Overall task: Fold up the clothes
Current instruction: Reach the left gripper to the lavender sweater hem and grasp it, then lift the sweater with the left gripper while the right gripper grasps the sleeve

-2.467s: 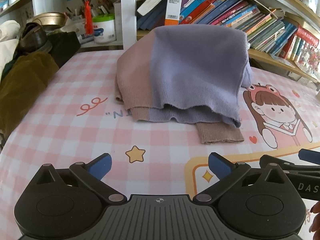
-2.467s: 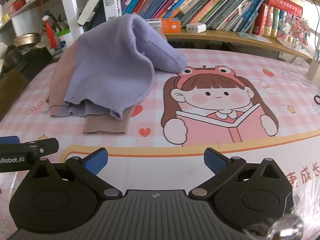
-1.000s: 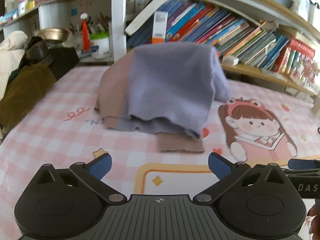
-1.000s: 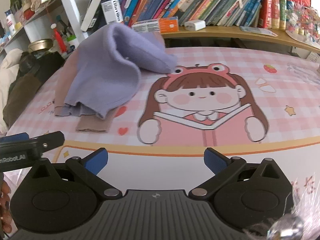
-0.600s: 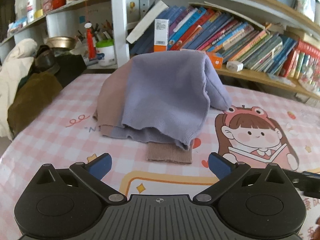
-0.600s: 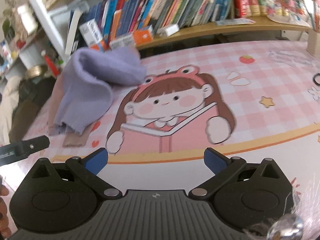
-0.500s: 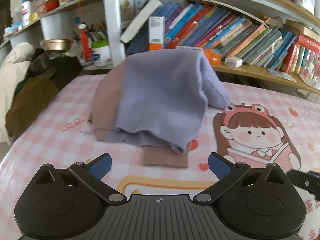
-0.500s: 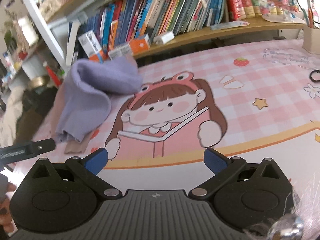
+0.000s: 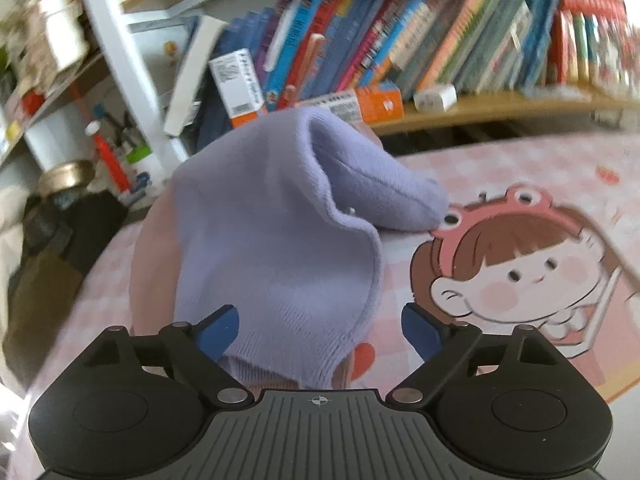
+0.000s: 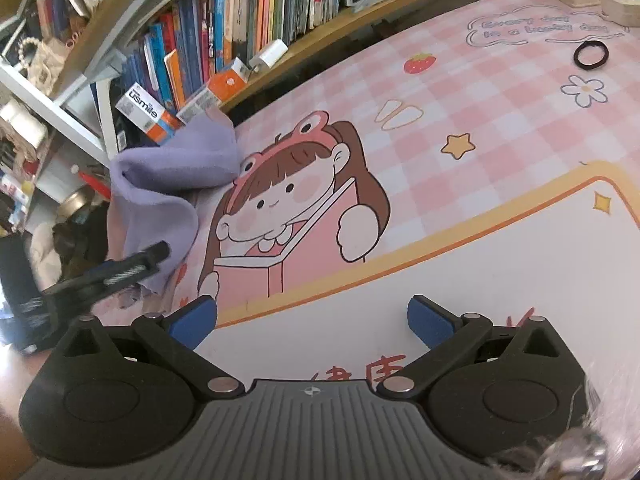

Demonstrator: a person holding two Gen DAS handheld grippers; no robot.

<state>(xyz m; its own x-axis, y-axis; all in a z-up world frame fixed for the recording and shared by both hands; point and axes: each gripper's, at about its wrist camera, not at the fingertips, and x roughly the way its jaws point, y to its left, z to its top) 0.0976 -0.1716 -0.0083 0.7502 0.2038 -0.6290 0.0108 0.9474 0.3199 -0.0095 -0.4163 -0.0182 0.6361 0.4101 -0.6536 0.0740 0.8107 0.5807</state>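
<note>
A lilac and dusty-pink knit sweater (image 9: 276, 240) lies in a loose folded heap on the pink checked cartoon mat (image 9: 520, 184). My left gripper (image 9: 320, 330) hovers right at its near hem. The lilac edge lies between the blue fingertips (image 9: 218, 328), which are closing but do not press on the cloth. In the right wrist view the sweater (image 10: 172, 176) is far left, with the left gripper's finger (image 10: 120, 272) over its edge. My right gripper (image 10: 312, 320) stands open above the mat's white part (image 10: 500, 260), nothing between its fingers.
A bookshelf full of books (image 9: 400, 48) runs along the back edge, with a white charger (image 9: 434, 96) on its ledge. Dark clothes (image 9: 48, 248) are piled at the left. A black hair tie (image 10: 591, 55) lies far right on the mat.
The left gripper has moved in to the sweater, whose hem now lies between slightly narrower fingers. The right gripper has rolled and swung right, away from the sweater.
</note>
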